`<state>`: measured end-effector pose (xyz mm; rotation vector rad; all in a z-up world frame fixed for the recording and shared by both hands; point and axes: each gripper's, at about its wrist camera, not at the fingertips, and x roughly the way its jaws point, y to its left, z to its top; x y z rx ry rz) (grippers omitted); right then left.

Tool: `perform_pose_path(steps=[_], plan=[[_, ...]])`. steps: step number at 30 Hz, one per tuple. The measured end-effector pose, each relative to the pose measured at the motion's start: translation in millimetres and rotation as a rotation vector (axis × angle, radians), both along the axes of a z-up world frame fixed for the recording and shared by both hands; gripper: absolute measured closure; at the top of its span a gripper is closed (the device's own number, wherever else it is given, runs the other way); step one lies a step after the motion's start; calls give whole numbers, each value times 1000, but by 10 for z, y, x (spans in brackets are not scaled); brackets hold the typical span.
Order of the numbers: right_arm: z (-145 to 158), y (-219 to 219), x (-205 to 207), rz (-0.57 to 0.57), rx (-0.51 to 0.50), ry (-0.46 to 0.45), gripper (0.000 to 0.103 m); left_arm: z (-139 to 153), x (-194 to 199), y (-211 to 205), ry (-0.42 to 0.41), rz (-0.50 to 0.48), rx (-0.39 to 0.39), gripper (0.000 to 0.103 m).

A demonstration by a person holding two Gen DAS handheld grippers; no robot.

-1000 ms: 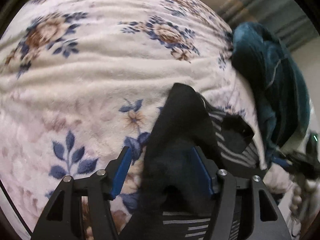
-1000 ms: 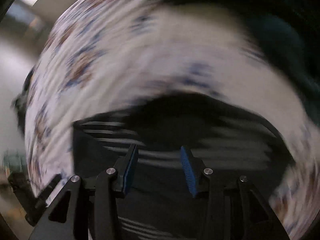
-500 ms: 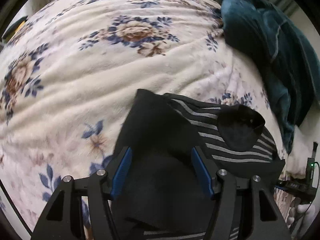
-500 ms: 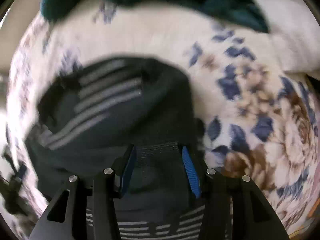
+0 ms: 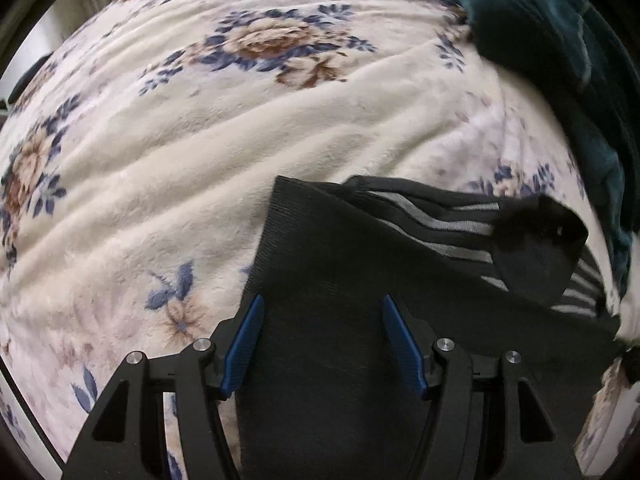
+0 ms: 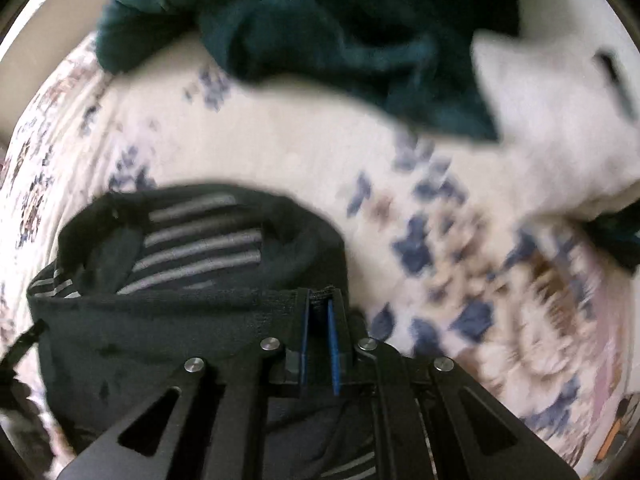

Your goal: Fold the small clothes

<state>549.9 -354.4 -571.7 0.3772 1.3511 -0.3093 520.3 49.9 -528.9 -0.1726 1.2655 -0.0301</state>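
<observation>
Black striped garment (image 5: 340, 280) lies on the floral blanket (image 5: 200, 160) beside a teal cloth (image 6: 320, 20); our right hand-held gripper (image 6: 319, 312) has just been closing and pinches its hem, our left hand-held gripper (image 5: 320, 320) straddles the fabric, jaws wide.

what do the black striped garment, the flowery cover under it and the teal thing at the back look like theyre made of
Black striped garment: looks like a fine ribbed knit, matte, with woven-in grey stripes; probably a cotton or synthetic blend.
Floral blanket: plush fleece by its look, with a soft nap, rounded ridges and a printed flower pattern.
Teal fabric: seems a thick fuzzy pile, like fleece or velour; the blur leaves it open.
</observation>
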Motion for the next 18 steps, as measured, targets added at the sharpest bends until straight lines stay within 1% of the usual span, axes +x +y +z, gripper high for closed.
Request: perform_pose_path(steps=[1,2,3,4,5,6,7,8,9,10,11,12,13,14,15,16,17,18], plan=[[-99,-94,23,-24,58,34,91,40,-17,25,-4,14,-7,44],[-111,-178,16,-53,76,35,79,101,-52,42,-9,28,-8,44],[-62,-246,-22,-81,87,10,73,152,-88,42,-17,32,-7,43],[-20,-301,-70,-101,97,-20,62,240,-151,18,-34,29,6,43],[50,-354,-138,-122,109,-54,59,298,-195,-12,-48,23,21,43],[103,-383,-202,-133,127,-78,59,353,-243,-49,-58,16,36,43],[143,-387,-273,-132,157,-102,59,413,-311,-111,-66,2,54,29],[158,-355,-340,-118,192,-119,59,432,-351,-157,-68,-11,59,17],[123,-276,-381,-79,236,-119,59,432,-380,-201,-67,-26,62,1],[48,-178,-398,-31,282,-108,59,400,-410,-248,-62,-45,70,0],[-55,-78,-405,11,310,-89,59,316,-419,-297,-40,-68,82,0],[-167,14,-381,45,314,-60,57,177,-409,-334,-4,-89,99,0],[-317,82,-349,65,298,-8,51,34,-404,-352,25,-102,118,0],[-453,123,-325,68,261,41,51,-78,-394,-359,48,-112,139,0],[-511,137,-308,65,241,52,51,-180,-389,-365,76,-122,163,0],[-531,154,-284,63,224,54,51,-225,-393,-357,86,-128,173,0],[-476,185,-256,60,197,53,50,-173,-415,-347,65,-125,165,0],[-390,212,-252,63,181,40,46,-93,-449,-342,41,-120,152,0]])
